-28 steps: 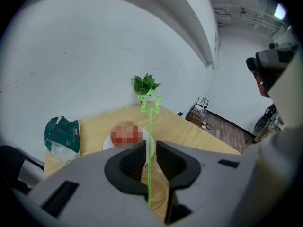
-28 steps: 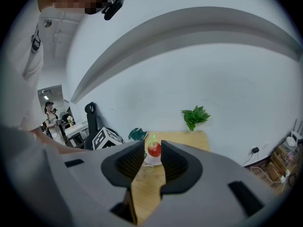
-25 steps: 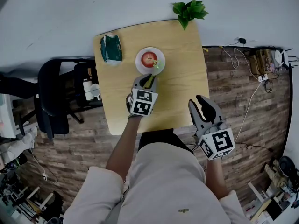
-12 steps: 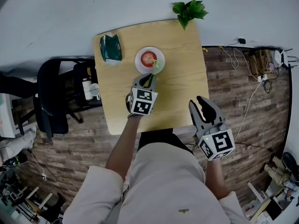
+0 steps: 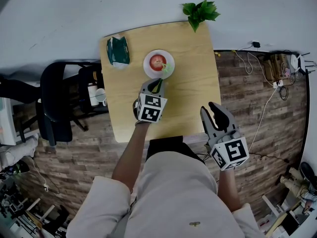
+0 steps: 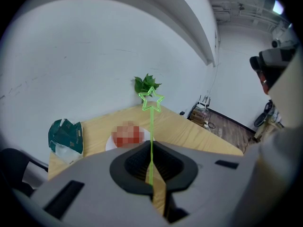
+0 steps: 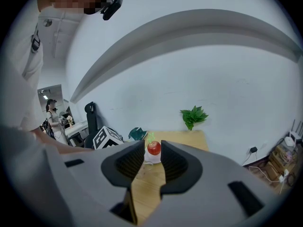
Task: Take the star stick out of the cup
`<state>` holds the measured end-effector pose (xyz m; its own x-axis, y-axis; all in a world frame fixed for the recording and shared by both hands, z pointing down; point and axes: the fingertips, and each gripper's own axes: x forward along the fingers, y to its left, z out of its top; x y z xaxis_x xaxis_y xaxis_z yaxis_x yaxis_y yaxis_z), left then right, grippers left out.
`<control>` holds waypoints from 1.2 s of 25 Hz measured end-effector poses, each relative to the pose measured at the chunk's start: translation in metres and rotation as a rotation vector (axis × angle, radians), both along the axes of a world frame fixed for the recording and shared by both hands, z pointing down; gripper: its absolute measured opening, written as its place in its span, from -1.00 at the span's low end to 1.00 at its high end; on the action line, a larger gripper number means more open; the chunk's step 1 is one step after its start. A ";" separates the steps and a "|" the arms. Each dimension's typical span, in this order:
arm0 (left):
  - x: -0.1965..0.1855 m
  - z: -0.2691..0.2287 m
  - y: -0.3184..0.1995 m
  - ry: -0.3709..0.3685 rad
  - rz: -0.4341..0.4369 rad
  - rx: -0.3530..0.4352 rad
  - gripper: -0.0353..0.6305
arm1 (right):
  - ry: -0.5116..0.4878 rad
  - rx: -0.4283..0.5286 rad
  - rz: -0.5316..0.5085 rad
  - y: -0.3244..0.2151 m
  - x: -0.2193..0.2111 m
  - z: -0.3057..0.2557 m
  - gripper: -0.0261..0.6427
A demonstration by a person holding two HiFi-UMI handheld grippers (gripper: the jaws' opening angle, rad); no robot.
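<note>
Head view: left claw (image 5: 157, 85) is hovering over the wooden bench (image 5: 193, 83), sitting at 6 o'clock of a white plate (image 5: 148, 70) that is carrying a red apple (image 5: 158, 62). Left gripper view is showing its jaws pressing together on the thin green star stick (image 6: 151, 136). The claw is clenching the shaft, which is rising upright from between the pads. The open star head is standing clear above the claw and lining up with the plant behind it. Seen from the head, the star head is showing faintly at about 5 o'clock on the plate's rim, just past the claw tips. Right claw (image 5: 210, 112) is hanging off the bench near its 5 o'clock corner, well apart from the left one. Right gripper view is showing this claw released, jaws standing wide with nothing gripped; apple and plate are only appearing far off through the gap. A crumpled green packet (image 5: 118, 51) is lying at the bench's 10 o'clock corner. A leafy green plant (image 5: 200, 11) is sitting at the 1 o'clock corner against the white wall. A black chair (image 5: 54, 103) is standing off the 9 o'clock side, on the wood-plank floor (image 5: 267, 148).
</note>
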<state>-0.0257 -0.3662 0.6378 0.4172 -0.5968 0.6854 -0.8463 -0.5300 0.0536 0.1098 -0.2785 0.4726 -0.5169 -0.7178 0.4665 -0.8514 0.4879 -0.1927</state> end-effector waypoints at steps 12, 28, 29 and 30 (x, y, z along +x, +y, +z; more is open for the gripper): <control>-0.003 -0.028 0.010 0.017 -0.011 0.065 -0.85 | -0.008 0.034 -0.022 0.012 0.000 -0.014 -0.61; 0.002 -0.120 0.046 0.078 -0.058 0.234 -0.85 | -0.057 0.119 -0.096 0.047 0.000 -0.044 -0.61; 0.003 -0.127 0.050 0.081 -0.063 0.246 -0.85 | -0.061 0.127 -0.103 0.049 0.000 -0.047 -0.61; 0.004 -0.135 0.054 0.083 -0.068 0.259 -0.85 | -0.065 0.133 -0.110 0.051 0.000 -0.049 -0.61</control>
